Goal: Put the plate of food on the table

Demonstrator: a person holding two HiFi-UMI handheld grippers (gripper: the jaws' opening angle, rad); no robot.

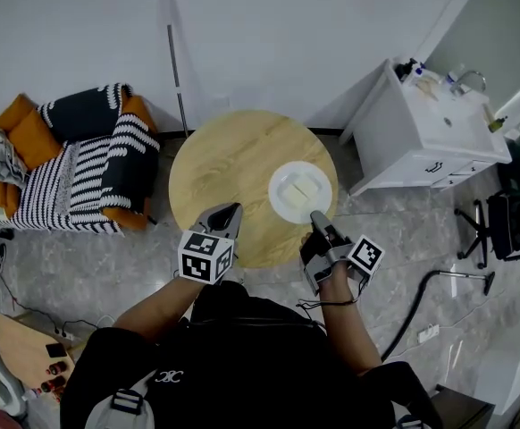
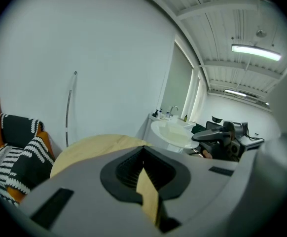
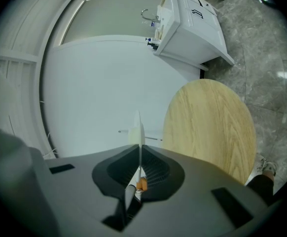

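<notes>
A white plate of pale food point(image 1: 301, 191) is over the right part of the round wooden table point(image 1: 220, 164). My right gripper point(image 1: 317, 221) is shut on the plate's near rim. In the right gripper view the plate point(image 3: 140, 132) runs edge-on between the jaws of my right gripper point(image 3: 136, 179), with the table point(image 3: 210, 125) beyond it. I cannot tell whether the plate rests on the wood. My left gripper point(image 1: 229, 214) is shut and empty over the table's near edge. In the left gripper view, past my left gripper point(image 2: 146, 181), I see the plate point(image 2: 175, 133) and the table point(image 2: 91, 149).
A striped armchair with orange cushions point(image 1: 81, 164) stands left of the table. A white sink cabinet point(image 1: 421, 132) is at the back right, and a black office chair point(image 1: 501, 226) further right. A thin pole point(image 1: 175, 52) leans on the wall. A dark hose point(image 1: 421, 298) lies on the floor.
</notes>
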